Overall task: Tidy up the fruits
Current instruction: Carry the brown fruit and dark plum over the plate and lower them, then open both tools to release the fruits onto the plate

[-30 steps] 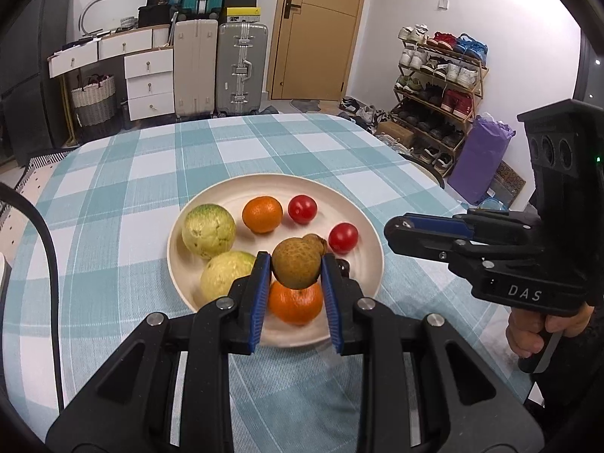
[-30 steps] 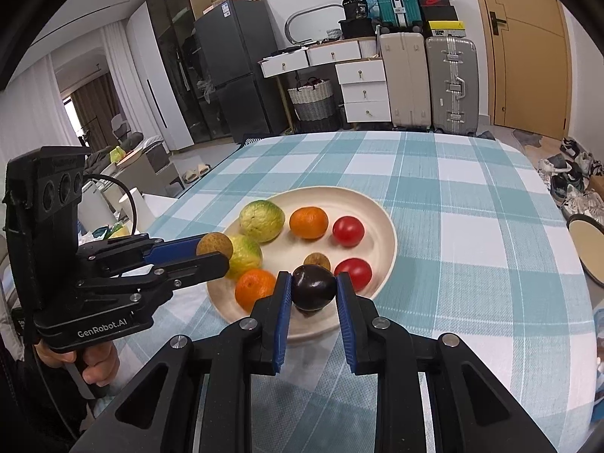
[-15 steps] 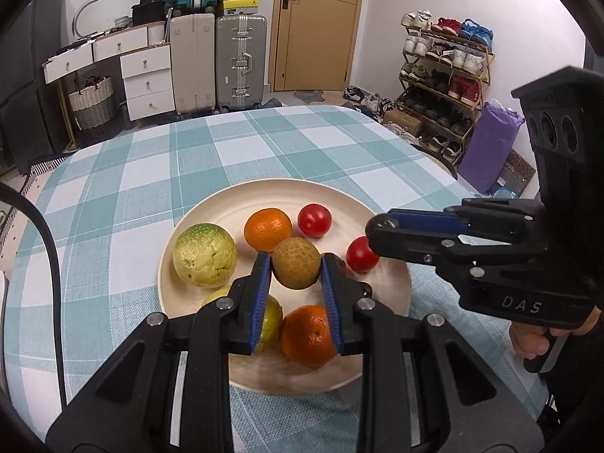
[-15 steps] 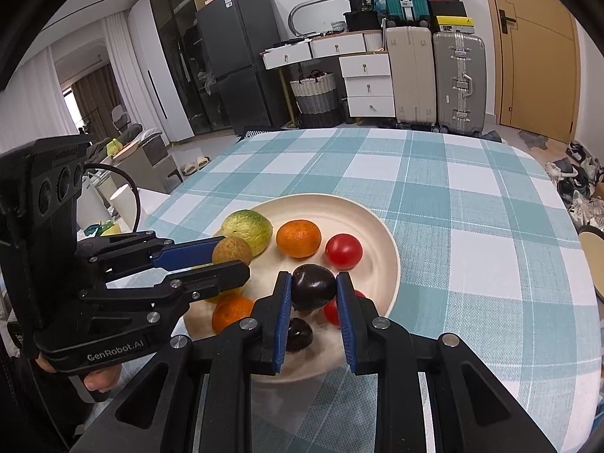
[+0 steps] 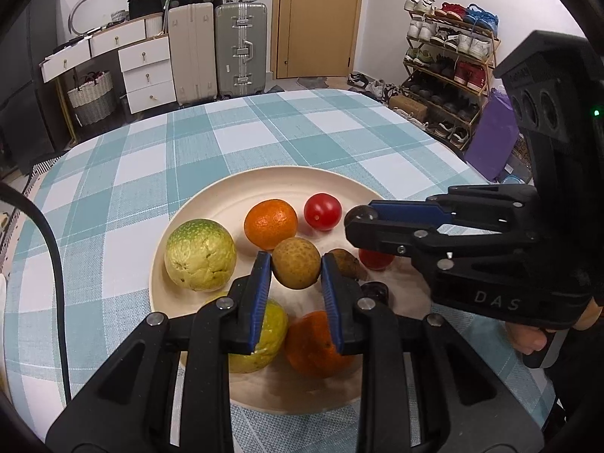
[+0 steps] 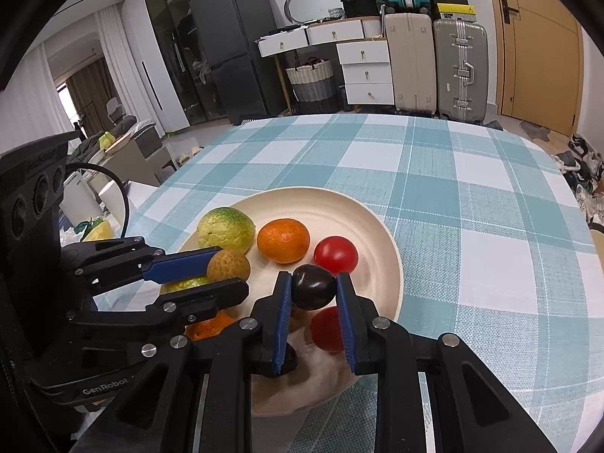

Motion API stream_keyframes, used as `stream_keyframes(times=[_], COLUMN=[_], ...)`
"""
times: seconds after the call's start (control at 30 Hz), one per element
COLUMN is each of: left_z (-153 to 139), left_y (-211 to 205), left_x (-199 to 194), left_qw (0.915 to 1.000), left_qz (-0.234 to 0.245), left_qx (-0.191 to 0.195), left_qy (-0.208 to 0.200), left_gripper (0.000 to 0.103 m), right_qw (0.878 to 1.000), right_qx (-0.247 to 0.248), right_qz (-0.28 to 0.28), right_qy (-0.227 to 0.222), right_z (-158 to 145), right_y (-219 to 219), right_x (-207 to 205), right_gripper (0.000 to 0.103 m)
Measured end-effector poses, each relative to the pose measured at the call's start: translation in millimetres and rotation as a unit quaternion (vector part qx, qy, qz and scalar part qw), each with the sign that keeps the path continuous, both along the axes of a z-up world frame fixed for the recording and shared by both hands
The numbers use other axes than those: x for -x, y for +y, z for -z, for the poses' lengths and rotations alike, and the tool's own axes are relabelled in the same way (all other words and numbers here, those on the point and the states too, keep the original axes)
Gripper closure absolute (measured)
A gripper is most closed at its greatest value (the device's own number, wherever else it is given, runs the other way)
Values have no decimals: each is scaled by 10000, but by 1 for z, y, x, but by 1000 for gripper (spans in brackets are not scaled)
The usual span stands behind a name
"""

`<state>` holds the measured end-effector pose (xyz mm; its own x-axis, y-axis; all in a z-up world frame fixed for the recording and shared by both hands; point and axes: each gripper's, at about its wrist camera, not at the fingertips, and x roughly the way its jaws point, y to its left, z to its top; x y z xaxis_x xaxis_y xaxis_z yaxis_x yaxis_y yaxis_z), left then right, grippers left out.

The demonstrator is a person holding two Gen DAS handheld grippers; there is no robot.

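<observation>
Step in hand, as judged: both carried fruits being brought over cream plate [image 5: 181,226] for set-down.

Left gripper [image 5: 296,268] pinching small brown speckled fruit [image 5: 296,267], above plate middle, just behind lower orange [image 5: 313,343].

Right gripper [image 6: 313,287] pinching dark purple-brown fruit [image 6: 313,287], above plate's right half, near front red tomato [image 6: 326,328].

Next move calls for: lowering each onto bare plate patch, then spreading jaws without knocking neighbours.

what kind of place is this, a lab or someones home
Most likely a lived-in home: a shoe rack by the door, suitcases against the wall, and a fridge.
</observation>
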<state>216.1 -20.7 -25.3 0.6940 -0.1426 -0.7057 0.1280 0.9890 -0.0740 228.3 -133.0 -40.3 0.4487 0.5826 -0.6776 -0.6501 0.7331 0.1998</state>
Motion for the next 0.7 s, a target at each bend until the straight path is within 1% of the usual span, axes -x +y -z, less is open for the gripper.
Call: stream_keyframes(times=[0.17,0.43,0.53,0.63,0.7], left_z=[4,6,6,5,4], left_y=[-3,-6,-6,-2,2], left_x=[-3,-3,-3,-3,-2], left_qw=[10000,9998,9999,10000,9999], left_qz=[80,85,83,62,42], left_qx=[-16,-155,-106,68,148], left_qy=[42,-7,-2,20,32], left_gripper=[79,79,79,79,79], right_qw=[10000,9999,9998,9998,9999], right_qx=[53,147,162,177,161], right_qz=[36,64,91,51,32], right_qy=[35,59,70,71,-7], right_z=[4,8,9,8,5], right_y=[3,5,5,5,4], right_x=[-4,-7,-7,-5,-2], right_gripper=[79,79,78,75,68])
